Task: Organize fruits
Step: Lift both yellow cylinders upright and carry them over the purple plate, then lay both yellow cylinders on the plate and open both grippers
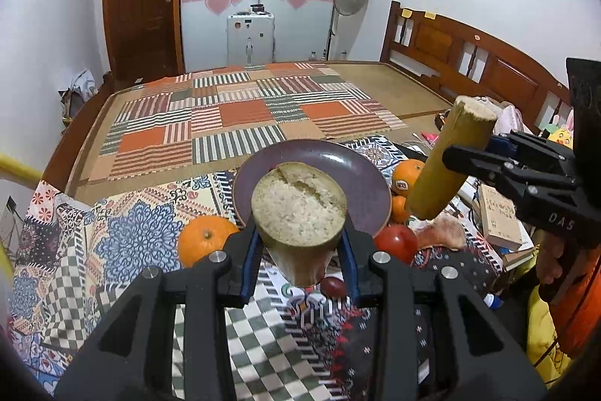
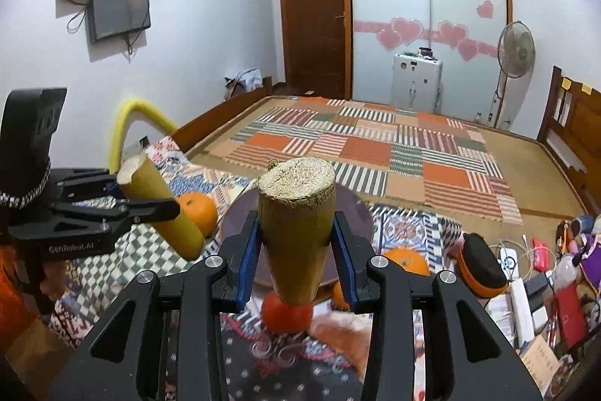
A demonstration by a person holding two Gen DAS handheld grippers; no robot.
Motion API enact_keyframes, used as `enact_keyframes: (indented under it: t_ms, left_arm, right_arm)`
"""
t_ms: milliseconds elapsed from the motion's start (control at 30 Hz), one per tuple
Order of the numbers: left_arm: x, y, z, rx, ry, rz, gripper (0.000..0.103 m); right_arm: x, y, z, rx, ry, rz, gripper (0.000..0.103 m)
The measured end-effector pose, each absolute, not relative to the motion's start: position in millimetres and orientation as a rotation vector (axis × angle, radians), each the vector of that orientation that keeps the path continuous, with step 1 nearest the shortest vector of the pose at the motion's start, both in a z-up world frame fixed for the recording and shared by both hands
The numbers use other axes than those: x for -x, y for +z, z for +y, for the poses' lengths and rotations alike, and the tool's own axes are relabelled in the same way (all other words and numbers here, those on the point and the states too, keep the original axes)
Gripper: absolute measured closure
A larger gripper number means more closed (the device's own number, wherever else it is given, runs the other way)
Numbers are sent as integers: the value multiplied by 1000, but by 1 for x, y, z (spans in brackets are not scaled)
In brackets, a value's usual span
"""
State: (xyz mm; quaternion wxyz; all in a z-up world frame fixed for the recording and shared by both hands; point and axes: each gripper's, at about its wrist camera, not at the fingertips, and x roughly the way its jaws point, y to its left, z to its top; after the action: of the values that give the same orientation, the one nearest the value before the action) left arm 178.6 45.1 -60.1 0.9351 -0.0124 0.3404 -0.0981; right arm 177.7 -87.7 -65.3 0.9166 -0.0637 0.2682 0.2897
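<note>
Two grippers each pinch a yellow-green cane piece, both held above a patterned cloth (image 1: 127, 235).

At the far left of the left wrist view a large orange (image 1: 204, 240) rests on the cloth, just beside the left rim of a purple plate (image 1: 338, 164). In the middle, the left gripper (image 1: 299, 247) has its blue pads pressed against the left cane piece (image 1: 298, 213), whose pale, fibrous cut end (split by a crack) faces the camera and hides part of the plate. A small dark red fruit (image 1: 333, 286) lies on the cloth below it. Right of that sit a red tomato (image 1: 396, 241), a small orange (image 1: 399, 209) and a stickered orange (image 1: 407, 175) near the plate's right rim. Further right, the right gripper (image 1: 456, 162) clamps the right cane piece (image 1: 447, 164), tilted with its cut end up.

From the right wrist camera, the left gripper (image 2: 165, 209) shows at the left with its cane piece (image 2: 161, 209) slanting down in front of the large orange (image 2: 199, 211). In the centre the right gripper (image 2: 296, 247) grips its cane piece (image 2: 296, 232) upright over the plate (image 2: 353, 209), with the tomato (image 2: 287, 318) below.
</note>
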Motion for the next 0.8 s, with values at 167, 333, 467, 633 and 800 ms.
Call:
enact_keyframes:
  t_ms: [167, 333, 467, 633, 800]
  left_arm:
    - [-200, -69, 46, 20, -183, 720, 67]
    - [-215, -79, 44, 23, -180, 747, 67]
    - [-225, -84, 40, 13, -178, 753, 66]
    - [-240, -84, 34, 4, -171, 752, 66]
    - [-261, -89, 34, 22, -166, 761, 66]
  right_arm:
    - [-194, -71, -83, 133, 583, 562, 69]
    - [-208, -85, -77, 143, 586, 604, 69]
    - [-220, -97, -72, 156, 592, 642, 69]
    - [-237, -108, -67, 153, 602, 694, 69]
    - [-250, -106, -61, 154, 593, 701, 69]
